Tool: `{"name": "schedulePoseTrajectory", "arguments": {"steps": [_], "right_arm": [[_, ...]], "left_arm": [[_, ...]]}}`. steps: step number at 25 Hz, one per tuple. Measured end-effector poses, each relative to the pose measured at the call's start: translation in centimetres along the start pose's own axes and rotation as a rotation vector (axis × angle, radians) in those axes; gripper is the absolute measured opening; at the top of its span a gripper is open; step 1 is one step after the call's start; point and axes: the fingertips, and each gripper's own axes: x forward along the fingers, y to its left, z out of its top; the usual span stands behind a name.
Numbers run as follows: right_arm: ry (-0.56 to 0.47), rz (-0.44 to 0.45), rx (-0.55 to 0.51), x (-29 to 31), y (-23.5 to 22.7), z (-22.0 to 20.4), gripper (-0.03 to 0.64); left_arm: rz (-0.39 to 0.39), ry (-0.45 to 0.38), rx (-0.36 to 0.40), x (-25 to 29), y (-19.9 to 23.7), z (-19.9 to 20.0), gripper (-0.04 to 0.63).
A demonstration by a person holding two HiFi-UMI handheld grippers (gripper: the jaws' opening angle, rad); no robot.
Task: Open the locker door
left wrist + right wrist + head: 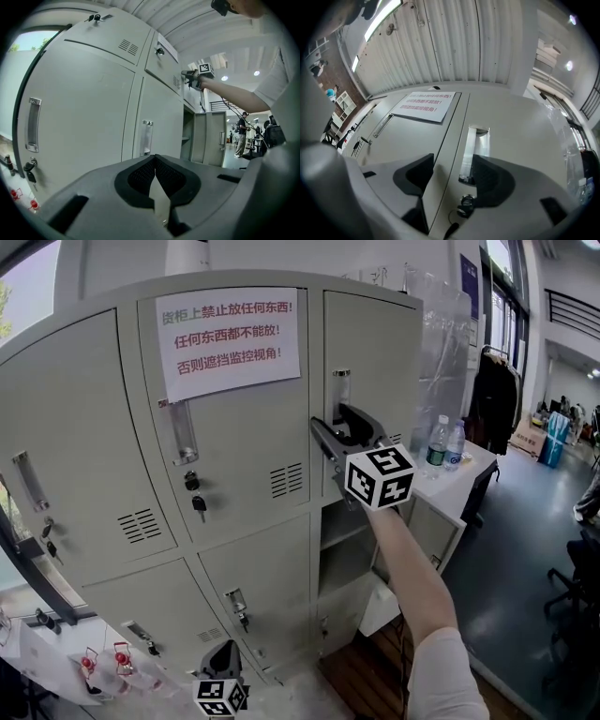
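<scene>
The right gripper (pixel 337 427) is held at the upper right door (pixel 380 343), at the middle right of the frame. Its jaws are wide apart, and the door edge and the handle recess (pixel 478 140) are seen between them. The left gripper (pixel 154 161) is seen low, jaws closed on nothing. A slip can be expected, as the painted metal is smooth. If the lock (pixel 465 205) is not released, the pull is wasted. The bottles (pixel 444 443) on the counter (pixel 471 470) could be hit by a swinging door. The room is large, with a dark floor (pixel 525 540).
</scene>
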Motion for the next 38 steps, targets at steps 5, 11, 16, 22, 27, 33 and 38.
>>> {"name": "schedulePoseTrajectory", "arguments": {"steps": [5, 11, 16, 22, 27, 33, 38], "right_arm": [[-0.009, -0.013, -0.028, -1.2, -0.1, 0.7, 0.232], [0.002, -0.042, -0.054, -3.3, -0.8, 1.4, 0.221], [-0.001, -0.077, -0.078, -5.1, -1.8, 2.5, 0.175], [0.004, -0.111, -0.13, -7.3, -2.3, 3.4, 0.166], [0.001, -0.134, -0.141, -9.3, -3.0, 4.2, 0.166], [0.003, -0.172, -0.161, -12.0, -4.0, 5.1, 0.166], [0.003, -0.224, -0.199, -14.7, -5.2, 6.0, 0.162]], "left_arm": [[-0.01, -0.003, 0.002, 0.1, -0.2, -0.2, 0.009], [-0.029, 0.001, -0.006, 0.2, -1.4, -0.7, 0.009], [-0.061, -0.005, 0.001, 0.4, -3.0, -0.2, 0.009], [-0.087, -0.007, -0.004, 0.2, -4.7, -0.5, 0.009], [-0.108, -0.01, -0.002, -0.1, -5.8, -0.6, 0.008], [-0.136, -0.012, 0.007, -0.3, -7.2, -0.6, 0.008], [-0.163, 0.001, 0.004, -0.6, -8.9, -0.8, 0.009]]}}
